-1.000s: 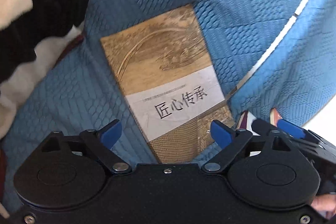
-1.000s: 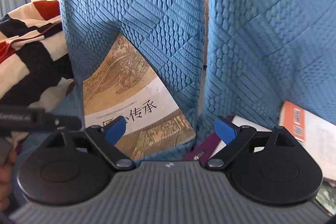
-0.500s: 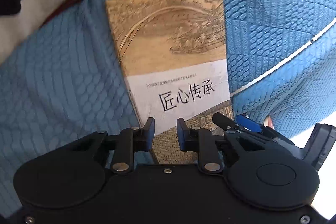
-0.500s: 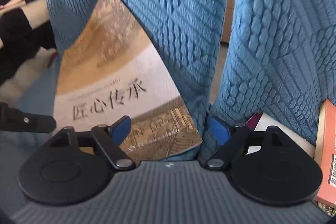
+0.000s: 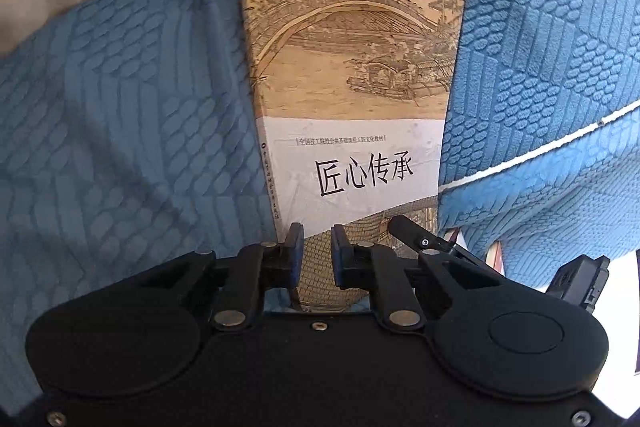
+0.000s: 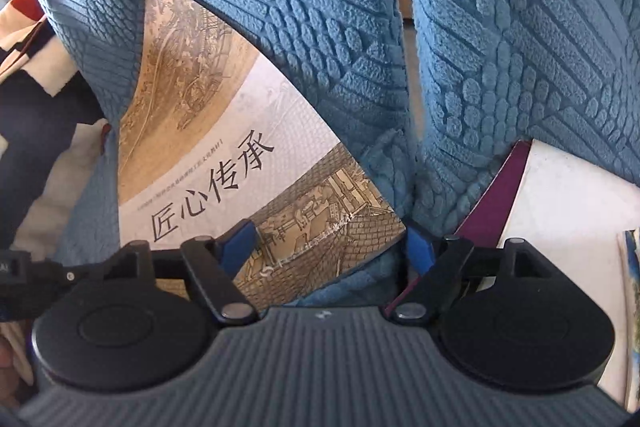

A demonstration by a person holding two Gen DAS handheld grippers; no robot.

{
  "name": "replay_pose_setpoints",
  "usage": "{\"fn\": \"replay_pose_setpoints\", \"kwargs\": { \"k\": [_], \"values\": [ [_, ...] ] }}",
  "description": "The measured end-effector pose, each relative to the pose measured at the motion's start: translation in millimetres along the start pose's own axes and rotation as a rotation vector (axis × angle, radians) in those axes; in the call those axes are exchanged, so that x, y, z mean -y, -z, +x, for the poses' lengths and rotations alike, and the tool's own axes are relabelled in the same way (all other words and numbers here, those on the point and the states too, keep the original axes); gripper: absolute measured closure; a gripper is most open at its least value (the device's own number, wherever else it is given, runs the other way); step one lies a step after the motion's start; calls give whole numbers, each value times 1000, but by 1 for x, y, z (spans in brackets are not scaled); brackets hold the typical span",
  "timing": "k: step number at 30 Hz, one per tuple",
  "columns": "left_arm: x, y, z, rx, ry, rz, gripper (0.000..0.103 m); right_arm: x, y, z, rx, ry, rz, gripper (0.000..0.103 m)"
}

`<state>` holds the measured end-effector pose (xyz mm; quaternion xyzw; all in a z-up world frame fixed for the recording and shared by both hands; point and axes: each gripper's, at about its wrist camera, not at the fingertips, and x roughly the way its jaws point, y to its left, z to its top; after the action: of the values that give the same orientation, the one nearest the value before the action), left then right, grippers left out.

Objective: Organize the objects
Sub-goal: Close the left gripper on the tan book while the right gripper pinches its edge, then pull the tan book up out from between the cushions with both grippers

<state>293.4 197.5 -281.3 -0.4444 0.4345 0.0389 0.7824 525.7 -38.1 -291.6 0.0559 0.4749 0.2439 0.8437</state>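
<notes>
The book (image 5: 352,87) lies on blue textured cushions (image 5: 120,115), its far end tucked between two of them. The left tongs (image 5: 316,247) have just been closing and now stand nearly pressed together over the book's near left corner; whether the pads bite it, I cannot tell. The right tongs (image 6: 332,247) are spread, straddling the near right corner (image 6: 360,227) without pressing. A purple book (image 6: 500,187) lies just right.
</notes>
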Motion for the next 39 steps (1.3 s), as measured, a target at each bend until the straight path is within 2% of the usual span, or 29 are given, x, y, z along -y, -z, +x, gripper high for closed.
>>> {"fn": "replay_pose_setpoints", "kwargs": {
  "k": [3, 4, 5, 7, 12, 14, 19, 21, 22, 25, 27, 28, 33, 35, 39],
  "values": [
    [-3, -1, -2, 1, 1, -30, 88, 5, -3, 1, -12, -10, -6, 24],
    [-5, -1, -3, -3, -15, -50, 76, 6, -4, 0, -13, -10, -2, 24],
    [-7, -2, -3, -3, -36, -61, 72, 6, -3, -1, -14, -8, 3, 24],
    [-13, -1, -3, -2, -21, -84, 77, 7, -4, -3, -10, 2, 31, 28],
    [-15, -1, 4, -32, 9, -86, 78, 22, -6, -20, 25, -12, 130, 54],
    [-15, 2, 4, -28, 6, -77, 77, 27, -3, -33, 61, -81, 147, 54],
    [-27, 4, 6, -20, 45, -146, 73, 49, 3, -59, 190, -397, 265, 54],
    [-32, 5, 8, -17, 61, -182, 73, 53, 3, -62, 196, -482, 288, 55],
    [-34, 6, 8, -14, 67, -196, 73, 52, 3, -60, 187, -495, 285, 55],
    [-38, 6, 9, -12, 77, -213, 73, 46, 0, -52, 167, -353, 272, 58],
    [-39, 7, 10, -9, 79, -219, 73, 45, 0, -45, 123, -224, 285, 93],
    [-39, 8, 10, -7, 81, -224, 73, 44, 0, -42, 107, -183, 291, 92],
    [-47, 15, 13, 11, 108, -309, 73, 28, -5, -61, 131, -136, 258, 93],
    [-52, 18, 13, 23, 125, -358, 69, 14, -10, -77, 140, -132, 247, 93],
    [-56, 18, 7, 49, 149, -379, 63, -5, -17, -87, 150, -155, 273, 93]
  ]
}}
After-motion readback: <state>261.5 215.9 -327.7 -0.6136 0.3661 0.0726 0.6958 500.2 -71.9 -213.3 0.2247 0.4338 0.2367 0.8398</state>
